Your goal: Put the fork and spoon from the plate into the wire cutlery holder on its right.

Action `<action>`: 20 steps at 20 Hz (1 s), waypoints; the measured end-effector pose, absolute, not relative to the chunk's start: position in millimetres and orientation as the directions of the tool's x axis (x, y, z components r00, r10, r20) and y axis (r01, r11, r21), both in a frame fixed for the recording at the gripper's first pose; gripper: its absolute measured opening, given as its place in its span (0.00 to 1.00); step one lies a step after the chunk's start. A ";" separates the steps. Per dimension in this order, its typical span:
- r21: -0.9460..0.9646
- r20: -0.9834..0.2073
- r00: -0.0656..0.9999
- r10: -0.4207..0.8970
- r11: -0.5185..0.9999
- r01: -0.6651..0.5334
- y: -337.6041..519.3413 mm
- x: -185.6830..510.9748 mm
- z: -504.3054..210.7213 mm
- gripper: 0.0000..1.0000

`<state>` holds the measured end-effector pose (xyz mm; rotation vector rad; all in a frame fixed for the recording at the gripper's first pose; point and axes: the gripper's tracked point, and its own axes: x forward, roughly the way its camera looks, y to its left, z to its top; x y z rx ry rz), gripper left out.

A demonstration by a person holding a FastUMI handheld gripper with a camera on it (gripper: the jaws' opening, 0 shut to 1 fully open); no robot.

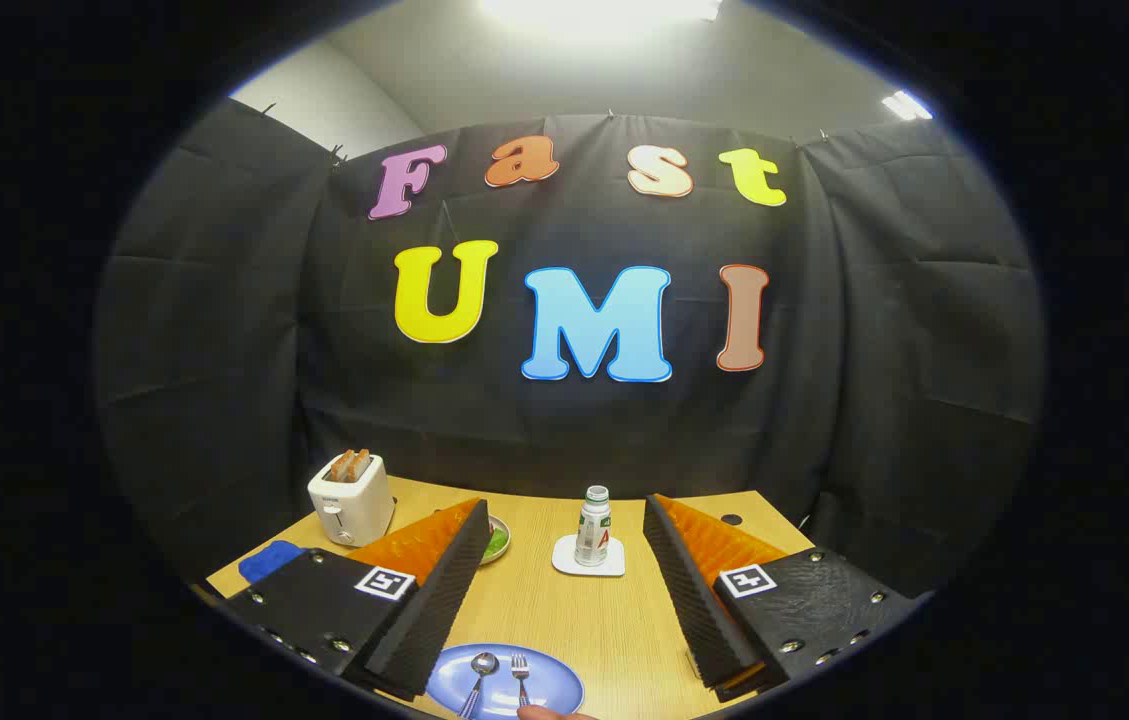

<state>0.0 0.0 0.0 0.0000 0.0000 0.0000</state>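
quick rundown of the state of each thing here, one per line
tongs: open, fingers spread wide, holding nothing
plate: flat on the table, between the fingers at their base, fork and spoon on it
spoon: lying on the plate, bowl away from the camera
fork: lying on the plate beside the spoon
bottle: upright on a white coaster, capped, beyond the fingers
toaster: two slices of toast standing up out of it

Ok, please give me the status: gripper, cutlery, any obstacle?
Gripper open, holding nothing. Silver metal spoon and fork lying on round blue plate, between the fingers. Small white bottle standing beyond, apart.
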 end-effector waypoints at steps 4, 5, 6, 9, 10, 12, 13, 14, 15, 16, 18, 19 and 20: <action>-0.012 -0.001 1.000 0.011 1.000 -0.011 1.4 1.1 -0.8 0.95; -0.016 -0.002 1.000 0.013 1.000 -0.013 1.6 1.6 -0.7 0.95; -0.022 -0.006 1.000 0.011 1.000 -0.011 1.4 1.7 -2.2 0.95; -0.028 -0.025 1.000 0.015 0.999 -0.016 4.2 3.4 -7.5 0.95; -0.027 -0.029 0.999 0.018 0.999 -0.019 4.7 3.8 -9.0 0.95; -0.028 -0.036 0.999 0.020 0.999 -0.021 5.3 4.3 -11.0 0.95; -0.029 -0.038 0.999 0.021 0.999 -0.022 5.6 4.5 -11.1 0.95; -0.030 -0.040 0.999 0.023 0.999 -0.025 6.2 5.0 -13.4 0.95; -0.031 -0.044 0.999 0.024 0.999 -0.025 6.7 5.3 -14.5 0.95; -0.032 -0.049 0.998 0.025 0.999 -0.027 7.0 5.2 -18.7 0.95; -0.037 -0.066 0.997 0.026 0.999 -0.028 8.4 7.3 -24.9 0.95; -0.042 -0.072 0.997 0.025 0.999 -0.029 8.6 8.8 -27.0 0.95; -0.045 -0.077 0.997 0.027 0.999 -0.031 9.9 9.4 -29.8 0.95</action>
